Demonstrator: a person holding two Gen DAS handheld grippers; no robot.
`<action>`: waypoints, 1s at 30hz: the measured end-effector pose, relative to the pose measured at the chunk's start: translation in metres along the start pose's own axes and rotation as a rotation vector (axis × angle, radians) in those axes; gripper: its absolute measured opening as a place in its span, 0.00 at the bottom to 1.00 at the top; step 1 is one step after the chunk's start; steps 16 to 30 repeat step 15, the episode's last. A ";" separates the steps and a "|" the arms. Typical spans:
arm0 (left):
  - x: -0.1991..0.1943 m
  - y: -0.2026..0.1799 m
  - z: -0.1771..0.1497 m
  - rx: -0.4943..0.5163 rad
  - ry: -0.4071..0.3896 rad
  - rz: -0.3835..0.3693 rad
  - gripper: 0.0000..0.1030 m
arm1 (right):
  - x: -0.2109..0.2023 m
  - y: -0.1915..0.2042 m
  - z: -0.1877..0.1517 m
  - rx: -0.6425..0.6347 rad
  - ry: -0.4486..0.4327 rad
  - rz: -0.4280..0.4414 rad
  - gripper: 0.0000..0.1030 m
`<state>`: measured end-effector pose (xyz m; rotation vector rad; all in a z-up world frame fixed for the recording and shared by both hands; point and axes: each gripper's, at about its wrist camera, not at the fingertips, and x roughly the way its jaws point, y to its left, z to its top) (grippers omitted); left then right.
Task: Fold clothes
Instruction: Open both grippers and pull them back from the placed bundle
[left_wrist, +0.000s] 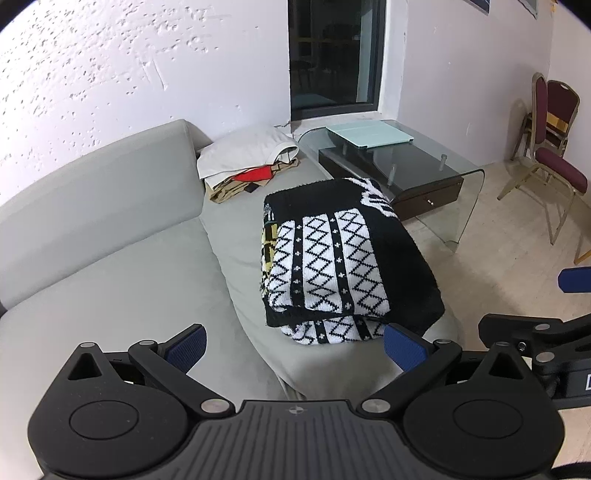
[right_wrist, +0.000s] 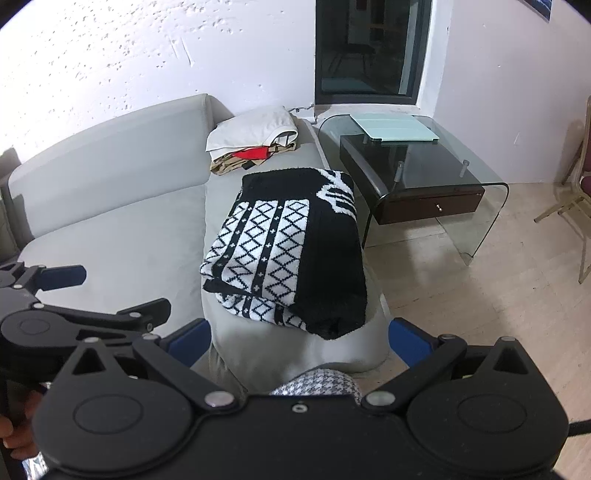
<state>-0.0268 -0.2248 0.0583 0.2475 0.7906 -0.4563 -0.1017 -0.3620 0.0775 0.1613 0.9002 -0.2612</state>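
We see one black-and-white sweater lying folded on the sofa, and one stack of folded clothes behind it; folding looks nearly finished. Our left gripper and right gripper hover wide open, holding nothing.

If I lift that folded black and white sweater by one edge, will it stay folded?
Probably not: the sweater is a thick soft knit, so its layers would likely droop open. It looks bulky, perhaps fairly heavy. Its fuzzy surface should grip, not slip.
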 end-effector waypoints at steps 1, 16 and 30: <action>0.000 -0.001 0.000 0.003 -0.003 0.002 0.99 | 0.001 -0.001 0.000 0.001 0.002 -0.001 1.00; 0.013 -0.009 0.003 0.001 0.018 -0.027 1.00 | 0.006 -0.010 -0.004 0.031 0.001 -0.002 1.00; 0.013 -0.009 0.003 0.001 0.018 -0.027 1.00 | 0.006 -0.010 -0.004 0.031 0.001 -0.002 1.00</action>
